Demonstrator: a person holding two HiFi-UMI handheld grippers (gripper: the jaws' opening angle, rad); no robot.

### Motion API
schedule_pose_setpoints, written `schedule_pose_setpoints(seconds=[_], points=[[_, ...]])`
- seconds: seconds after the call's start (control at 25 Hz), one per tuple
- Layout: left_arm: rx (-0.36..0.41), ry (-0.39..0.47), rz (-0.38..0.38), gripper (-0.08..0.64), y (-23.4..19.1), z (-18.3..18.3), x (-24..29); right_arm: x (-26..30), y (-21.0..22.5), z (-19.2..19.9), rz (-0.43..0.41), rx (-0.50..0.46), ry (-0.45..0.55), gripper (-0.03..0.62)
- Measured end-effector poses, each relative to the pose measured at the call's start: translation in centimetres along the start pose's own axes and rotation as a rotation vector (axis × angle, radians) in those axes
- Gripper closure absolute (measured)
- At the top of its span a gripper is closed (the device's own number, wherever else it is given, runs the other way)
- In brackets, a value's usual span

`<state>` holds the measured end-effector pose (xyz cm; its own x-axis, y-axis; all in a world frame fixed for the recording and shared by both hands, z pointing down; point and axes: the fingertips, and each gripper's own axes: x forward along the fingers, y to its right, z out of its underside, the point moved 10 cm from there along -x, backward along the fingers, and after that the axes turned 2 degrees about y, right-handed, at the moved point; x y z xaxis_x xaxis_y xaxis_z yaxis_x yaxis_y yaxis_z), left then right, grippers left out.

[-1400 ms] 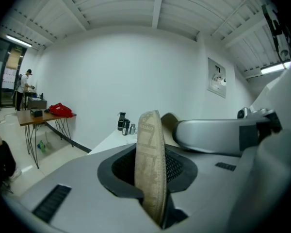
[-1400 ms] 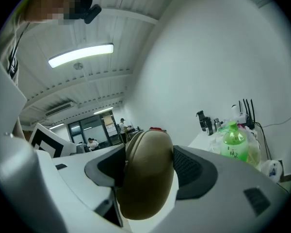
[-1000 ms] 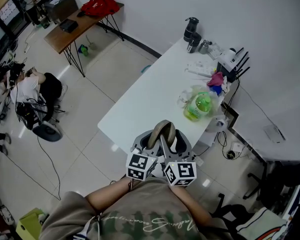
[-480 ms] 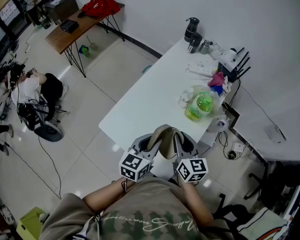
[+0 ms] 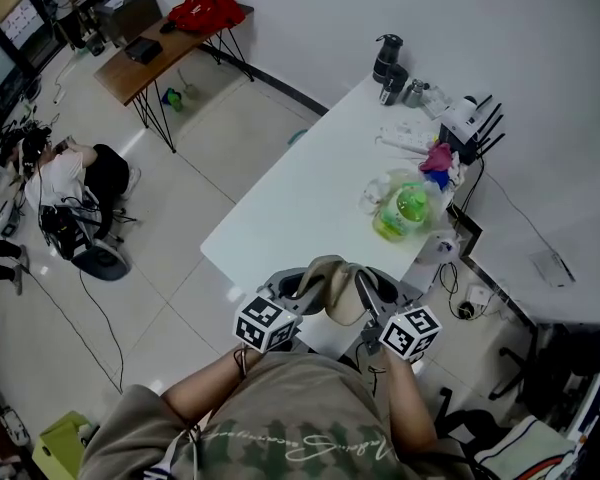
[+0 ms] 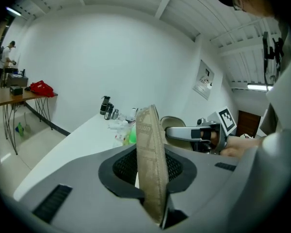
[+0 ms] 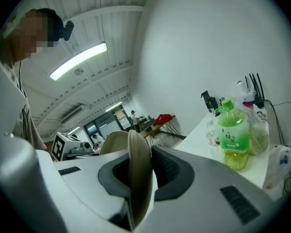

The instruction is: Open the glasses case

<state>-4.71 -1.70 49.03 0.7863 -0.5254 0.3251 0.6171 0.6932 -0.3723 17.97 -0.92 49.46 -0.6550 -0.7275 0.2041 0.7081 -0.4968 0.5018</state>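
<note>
We've got the tan zippered fabric glasses case [image 5: 330, 286] held up at the near end of the white table [image 5: 300, 193]. The left gripper [image 5: 298, 288] and right gripper [image 5: 365, 290] are each closing tighter on one half. It sits edge-up between them, so we'd guess pulling left and right opens it.

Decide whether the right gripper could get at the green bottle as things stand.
Probably not: the right gripper, jaws closing, pinches one half of the glasses case, though nothing on the table blocks the green bottle.
</note>
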Motion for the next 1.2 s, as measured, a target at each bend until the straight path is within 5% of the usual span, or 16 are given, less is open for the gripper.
schedule_pose_setpoints(seconds=[0.32,0.6,0.76,0.96,1.2], points=[[-0.075,-0.026,0.191,0.488,-0.2,0.9,0.3,-1.1,2.7,1.9,-0.234,0.226,0.023,0.532],[-0.154,-0.017,0.377,0.505,0.3,1.6,-0.1,-2.0,1.9,1.1,-0.394,0.123,0.006,0.532],[-0.147,0.006,0.448,0.507,0.5,1.6,-0.3,-2.2,1.9,1.0,-0.456,0.143,0.004,0.532],[-0.072,0.063,0.425,0.505,0.9,1.3,-0.3,-2.2,2.4,1.3,-0.402,0.126,0.038,0.532],[-0.006,0.044,0.418,0.42,1.2,1.4,-0.4,-1.6,3.8,1.5,-0.3,0.153,0.019,0.532]])
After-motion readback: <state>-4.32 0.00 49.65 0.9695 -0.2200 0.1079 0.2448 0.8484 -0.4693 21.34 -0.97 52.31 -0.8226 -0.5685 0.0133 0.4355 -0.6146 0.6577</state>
